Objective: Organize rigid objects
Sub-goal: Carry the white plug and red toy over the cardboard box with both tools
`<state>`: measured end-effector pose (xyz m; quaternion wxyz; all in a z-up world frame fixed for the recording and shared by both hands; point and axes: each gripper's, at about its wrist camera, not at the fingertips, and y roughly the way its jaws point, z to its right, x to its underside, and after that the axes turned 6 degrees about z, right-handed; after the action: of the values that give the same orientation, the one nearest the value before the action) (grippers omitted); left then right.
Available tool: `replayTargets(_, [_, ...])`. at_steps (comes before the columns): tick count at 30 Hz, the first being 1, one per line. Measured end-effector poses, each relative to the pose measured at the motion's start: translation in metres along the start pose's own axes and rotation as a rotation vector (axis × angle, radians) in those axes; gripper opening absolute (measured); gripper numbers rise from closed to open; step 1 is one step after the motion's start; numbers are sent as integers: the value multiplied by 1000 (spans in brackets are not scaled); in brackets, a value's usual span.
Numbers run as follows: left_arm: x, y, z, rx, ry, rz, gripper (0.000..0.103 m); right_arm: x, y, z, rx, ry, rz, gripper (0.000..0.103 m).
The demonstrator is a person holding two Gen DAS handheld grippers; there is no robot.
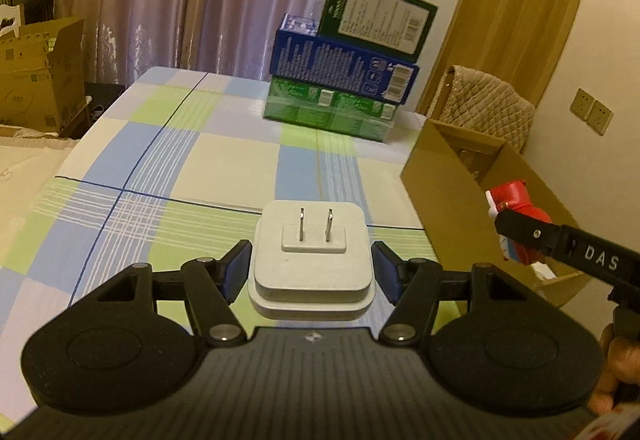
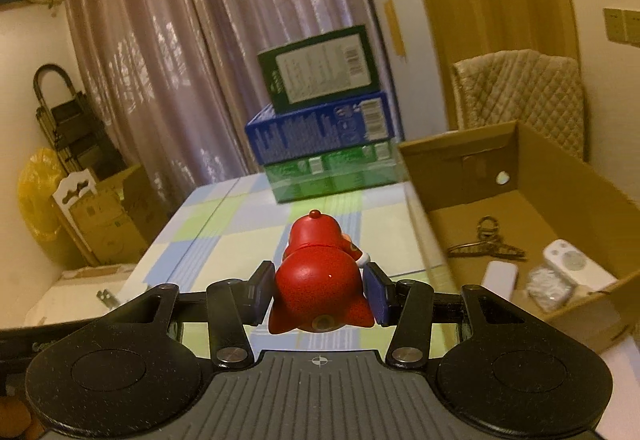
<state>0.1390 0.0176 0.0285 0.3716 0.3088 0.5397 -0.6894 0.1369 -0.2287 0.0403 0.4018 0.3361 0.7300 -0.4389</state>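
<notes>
My left gripper [image 1: 311, 272] is shut on a white square plug adapter [image 1: 311, 260], its two prongs pointing away from the camera, held above the checked tablecloth [image 1: 160, 168]. My right gripper [image 2: 318, 292] is shut on a red toy figure [image 2: 320, 280], gripped across its body. In the left wrist view the same red toy figure [image 1: 520, 212] shows at the right edge in the right gripper's black fingers [image 1: 532, 236], over the open cardboard box [image 1: 448, 200]. That cardboard box [image 2: 472, 152] holds a brass hair clip [image 2: 484, 240] and white gadgets [image 2: 568, 268].
A stack of three boxes, dark green [image 1: 380, 16] on blue [image 1: 340, 68] on light green [image 1: 328, 112], stands at the table's far end. A quilted chair back [image 1: 488, 100] is behind the box. Curtains hang behind; another cardboard box [image 1: 36, 80] sits left of the table.
</notes>
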Motion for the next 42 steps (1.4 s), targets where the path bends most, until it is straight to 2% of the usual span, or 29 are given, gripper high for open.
replayTargets(5, [-1,-16,19,28,20,12,60,-21,-21,10,-16,58,17,45])
replayTargets(9, [-6,-26,37,64,36,28,60,-46,-48,25,-6,48,64,45])
replayTargets(19, [-23,-26,108,190,113,56,60,-91,-99,97,143,-20,141,45])
replayTargets(23, [-24,-19,139,238,155,48,60,-93,-106,121,180,-22,134,45])
replayTargets(31, [-22,5,188,286,239,16,60,-80,-106,148,203,-11,102,45])
replayTargets(42, [-13,22,216,312,292,-23,60,-71,-104,165,212,-9,72,45])
